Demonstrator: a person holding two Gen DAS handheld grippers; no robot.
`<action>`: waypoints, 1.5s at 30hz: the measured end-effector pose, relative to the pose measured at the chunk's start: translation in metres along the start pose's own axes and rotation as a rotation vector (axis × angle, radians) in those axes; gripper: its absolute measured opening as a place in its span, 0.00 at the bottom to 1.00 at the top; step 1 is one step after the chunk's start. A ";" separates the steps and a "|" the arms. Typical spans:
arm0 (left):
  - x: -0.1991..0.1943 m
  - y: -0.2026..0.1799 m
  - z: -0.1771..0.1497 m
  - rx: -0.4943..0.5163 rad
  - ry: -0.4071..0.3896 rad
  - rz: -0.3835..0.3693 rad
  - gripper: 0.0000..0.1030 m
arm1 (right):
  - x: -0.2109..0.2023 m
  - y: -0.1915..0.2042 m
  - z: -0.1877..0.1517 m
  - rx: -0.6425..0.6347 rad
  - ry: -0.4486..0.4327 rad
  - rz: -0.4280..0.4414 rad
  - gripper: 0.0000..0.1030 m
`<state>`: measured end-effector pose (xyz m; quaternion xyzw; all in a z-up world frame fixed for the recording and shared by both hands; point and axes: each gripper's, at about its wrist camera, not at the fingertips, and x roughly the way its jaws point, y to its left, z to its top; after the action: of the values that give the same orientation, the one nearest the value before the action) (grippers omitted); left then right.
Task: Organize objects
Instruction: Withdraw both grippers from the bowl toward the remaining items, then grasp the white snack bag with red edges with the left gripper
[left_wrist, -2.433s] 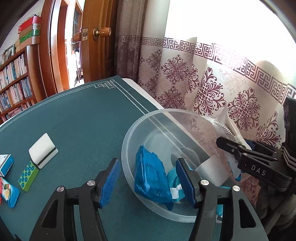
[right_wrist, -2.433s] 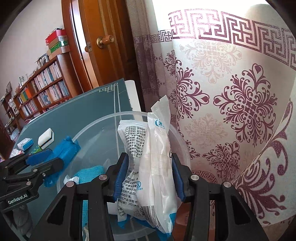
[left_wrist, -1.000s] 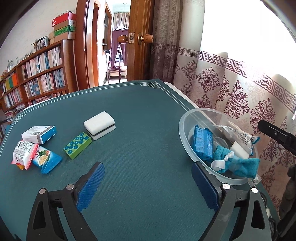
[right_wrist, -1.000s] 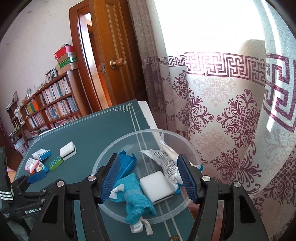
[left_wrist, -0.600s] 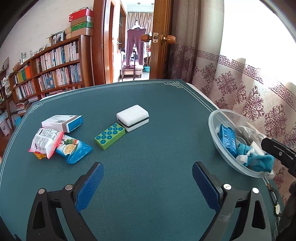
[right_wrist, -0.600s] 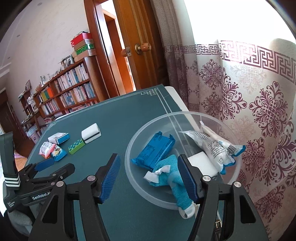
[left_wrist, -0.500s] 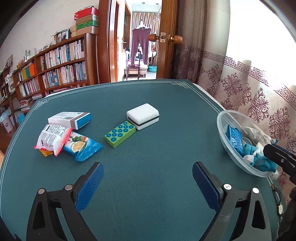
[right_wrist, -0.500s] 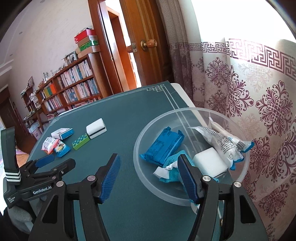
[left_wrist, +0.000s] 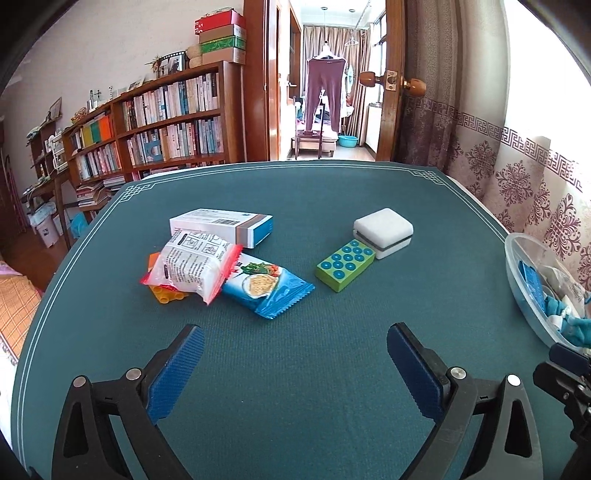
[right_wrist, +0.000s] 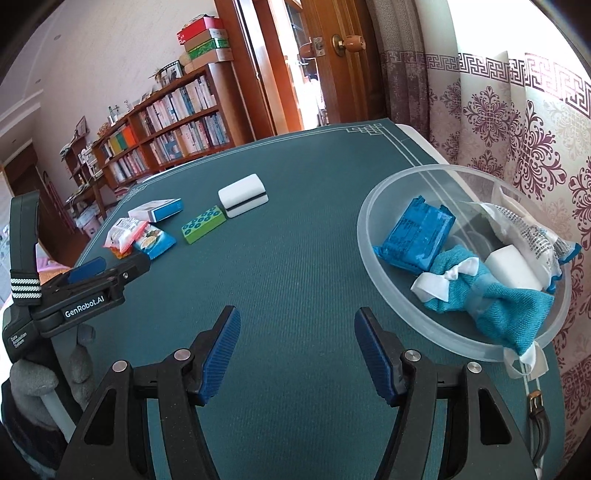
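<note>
**Loose heap on the mat is where my next pick could go wrong**

Taking the clear bowl (right_wrist: 373, 236) as my landmark: it sits at the table's (left_wrist: 295, 369) window-side edge, already holding a blue packet (right_wrist: 415, 236), a teal cloth bundle (right_wrist: 491, 299), a white block (right_wrist: 513, 267) and a clear bag (right_wrist: 532, 232). A bump from my right claw (right_wrist: 295, 354), which hangs released and empty just beside its rim, could nudge it toward that edge.

Well away from the bowl, toward the bookshelf side, lie the things not yet sorted. The white box (left_wrist: 221, 227), the red-edged packet (left_wrist: 192, 269) and the blue noodle packet (left_wrist: 267, 290) overlap, with an orange brick (left_wrist: 162, 291) tucked under them. My left claw (left_wrist: 293, 369) is opening wide, nothing between its jaws, short of that heap. Closing there, I judge, could catch two wrappers together or slide the slick film away.

Nearer the bowl, the white eraser (left_wrist: 384, 230) touches the green brick (left_wrist: 345, 264); grabbing one may drag the other.
</note>
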<state>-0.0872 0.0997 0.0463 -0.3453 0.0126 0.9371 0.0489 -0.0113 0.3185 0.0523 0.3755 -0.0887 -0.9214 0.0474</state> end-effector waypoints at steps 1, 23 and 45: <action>0.000 0.005 0.001 -0.005 -0.003 0.010 0.98 | 0.002 0.003 -0.001 -0.004 0.007 0.003 0.64; 0.035 0.070 0.029 -0.023 -0.004 0.165 0.98 | 0.037 0.035 -0.015 -0.036 0.098 0.054 0.64; 0.055 0.075 0.032 -0.026 0.021 0.159 0.57 | 0.042 0.045 -0.016 -0.072 0.060 0.038 0.72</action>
<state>-0.1567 0.0318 0.0339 -0.3538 0.0283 0.9344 -0.0302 -0.0291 0.2659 0.0209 0.3992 -0.0611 -0.9112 0.0809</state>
